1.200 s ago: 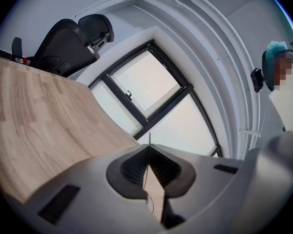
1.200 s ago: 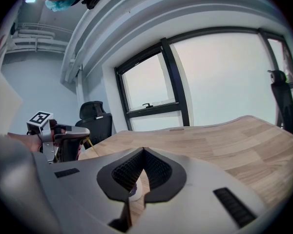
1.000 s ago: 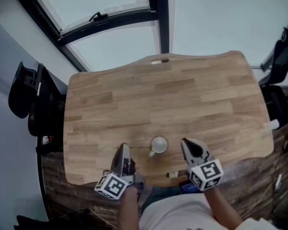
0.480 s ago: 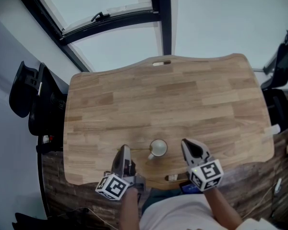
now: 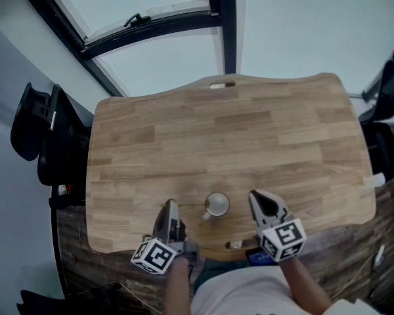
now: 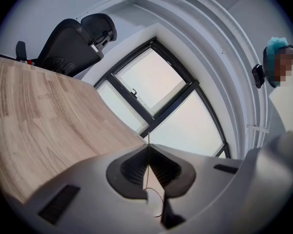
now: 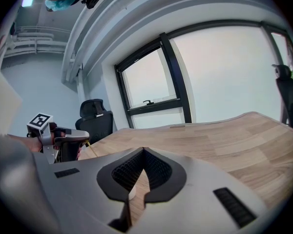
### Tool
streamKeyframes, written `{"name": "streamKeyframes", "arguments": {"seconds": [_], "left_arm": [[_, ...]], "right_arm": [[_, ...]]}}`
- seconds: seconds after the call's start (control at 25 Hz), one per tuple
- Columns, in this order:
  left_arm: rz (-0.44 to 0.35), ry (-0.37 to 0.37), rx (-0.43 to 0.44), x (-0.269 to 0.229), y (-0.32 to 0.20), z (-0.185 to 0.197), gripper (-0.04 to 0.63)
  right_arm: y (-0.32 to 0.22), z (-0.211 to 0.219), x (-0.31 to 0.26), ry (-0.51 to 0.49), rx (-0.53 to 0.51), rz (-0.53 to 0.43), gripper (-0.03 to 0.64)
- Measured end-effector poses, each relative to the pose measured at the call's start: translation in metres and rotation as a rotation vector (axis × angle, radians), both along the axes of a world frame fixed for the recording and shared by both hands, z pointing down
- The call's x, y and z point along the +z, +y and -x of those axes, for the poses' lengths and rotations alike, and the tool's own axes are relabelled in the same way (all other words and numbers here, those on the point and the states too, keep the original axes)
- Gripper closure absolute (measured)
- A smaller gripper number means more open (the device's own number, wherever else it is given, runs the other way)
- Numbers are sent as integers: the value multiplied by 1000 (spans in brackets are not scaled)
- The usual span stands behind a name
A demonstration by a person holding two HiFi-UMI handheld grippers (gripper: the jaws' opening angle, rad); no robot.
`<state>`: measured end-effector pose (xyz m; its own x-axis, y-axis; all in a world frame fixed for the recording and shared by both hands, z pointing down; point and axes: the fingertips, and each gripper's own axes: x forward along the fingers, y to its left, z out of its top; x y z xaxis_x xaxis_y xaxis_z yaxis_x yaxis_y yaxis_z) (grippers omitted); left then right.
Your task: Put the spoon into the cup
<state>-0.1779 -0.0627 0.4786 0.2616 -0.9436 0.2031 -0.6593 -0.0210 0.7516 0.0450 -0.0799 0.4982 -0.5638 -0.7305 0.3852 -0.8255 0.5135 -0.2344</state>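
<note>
The spoon (image 6: 147, 155) is the hardest thing to read. In the left gripper view it shows only edge-on, as a thin golden line pinched between the closed left tongs (image 5: 170, 204). In the head view it is a faint sliver reaching from the tips of those tongs toward the cup (image 5: 217, 204). Whether its far end touches the cup's rim cannot be told, and its bowl cannot be made out in any view. The right gripper view catches a short yellow length of it jutting from the left tongs.

The right tongs (image 5: 255, 195) are together at their tips with nothing between them. Through the gap lower down, only a small white patch shows, too little to identify.

The cup stands upright on the wooden table (image 5: 217, 130) near its front edge, between the two tongs. Its inside reads as a pale disc, and the spoon lies outside it, to its left. The person's arms are cut off at the bottom of the head view. A dark office chair (image 5: 39, 133) stands partly out of frame past the table's left edge.
</note>
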Motion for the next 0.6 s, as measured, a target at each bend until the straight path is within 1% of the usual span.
{"name": "streamKeyframes", "arguments": {"seconds": [0.6], "left_arm": [[24,7,-5,11,-4,2,592]], "right_arm": [[-5,0,4,4,3,13,620]]}}
